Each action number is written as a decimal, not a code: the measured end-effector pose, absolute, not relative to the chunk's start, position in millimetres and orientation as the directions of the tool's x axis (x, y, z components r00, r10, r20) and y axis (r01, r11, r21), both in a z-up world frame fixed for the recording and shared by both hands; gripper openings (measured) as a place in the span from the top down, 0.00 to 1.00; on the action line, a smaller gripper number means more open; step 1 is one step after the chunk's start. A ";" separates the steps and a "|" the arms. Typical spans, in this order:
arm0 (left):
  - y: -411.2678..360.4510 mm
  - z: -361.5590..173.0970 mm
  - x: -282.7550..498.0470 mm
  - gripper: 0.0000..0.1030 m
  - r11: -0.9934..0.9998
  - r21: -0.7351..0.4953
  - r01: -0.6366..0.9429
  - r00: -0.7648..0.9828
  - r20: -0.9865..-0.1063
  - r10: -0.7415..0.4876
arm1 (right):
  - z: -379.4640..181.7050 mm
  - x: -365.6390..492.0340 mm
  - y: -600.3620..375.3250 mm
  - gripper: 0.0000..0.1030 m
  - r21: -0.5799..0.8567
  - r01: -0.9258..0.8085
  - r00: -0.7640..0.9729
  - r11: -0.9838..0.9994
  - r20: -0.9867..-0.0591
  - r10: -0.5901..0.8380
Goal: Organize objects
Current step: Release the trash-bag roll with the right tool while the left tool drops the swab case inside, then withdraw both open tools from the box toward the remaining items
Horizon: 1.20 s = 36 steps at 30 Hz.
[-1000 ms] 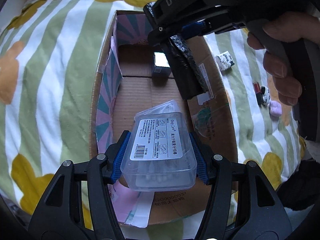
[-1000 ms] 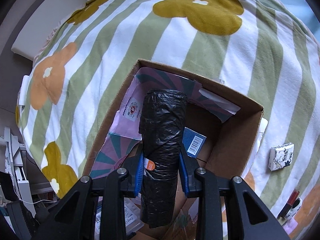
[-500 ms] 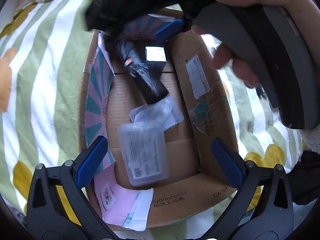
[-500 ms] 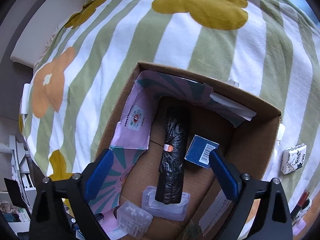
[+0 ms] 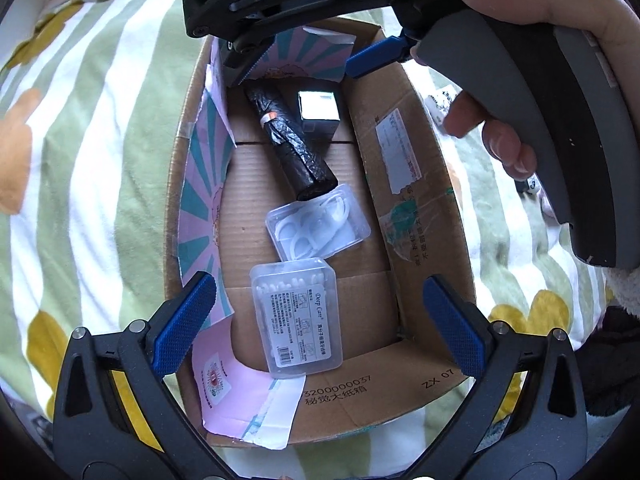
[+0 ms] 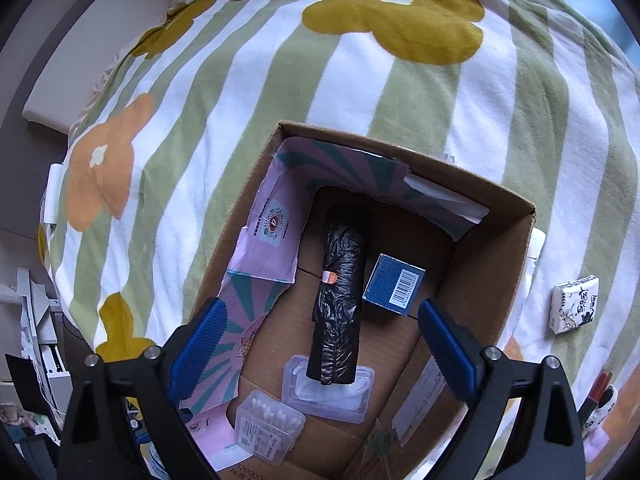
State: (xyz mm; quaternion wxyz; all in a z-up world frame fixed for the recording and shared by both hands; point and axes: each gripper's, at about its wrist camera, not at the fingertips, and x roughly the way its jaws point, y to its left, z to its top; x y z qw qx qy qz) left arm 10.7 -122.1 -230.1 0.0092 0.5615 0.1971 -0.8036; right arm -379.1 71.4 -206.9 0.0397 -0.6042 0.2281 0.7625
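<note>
A cardboard box (image 5: 416,200) (image 6: 496,264) lies open on the bed. Inside lie a black bin-bag roll (image 5: 290,144) (image 6: 340,300), a blue carton (image 5: 319,112) (image 6: 394,284), a clear floss-pick case (image 5: 318,228) (image 6: 326,396) under the roll's near end, and a clear cotton-swab box (image 5: 296,320) (image 6: 268,428). My left gripper (image 5: 320,320) is open and empty above the swab box. My right gripper (image 6: 326,344) is open and empty above the roll; it also shows in the left wrist view (image 5: 312,60), held by a hand.
A striped flowered blanket (image 6: 280,80) covers the bed. A white tissue pack (image 6: 576,304) and small red, black and white items (image 6: 600,396) lie right of the box. Pink-teal paper flaps (image 5: 204,184) line the box's left wall. Furniture stands at the far left (image 6: 32,360).
Both grippers opened. The swab box dropped from the left gripper into the box; the bin-bag roll dropped from the right gripper onto the box floor. Both grippers then rose slightly.
</note>
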 end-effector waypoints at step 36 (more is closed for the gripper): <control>-65.3 -88.1 32.3 0.00 -0.942 -0.201 0.270 -0.519 -0.854 0.034 | -36.0 -113.9 132.8 0.07 0.152 -0.531 -0.434 -0.834 -0.893 0.114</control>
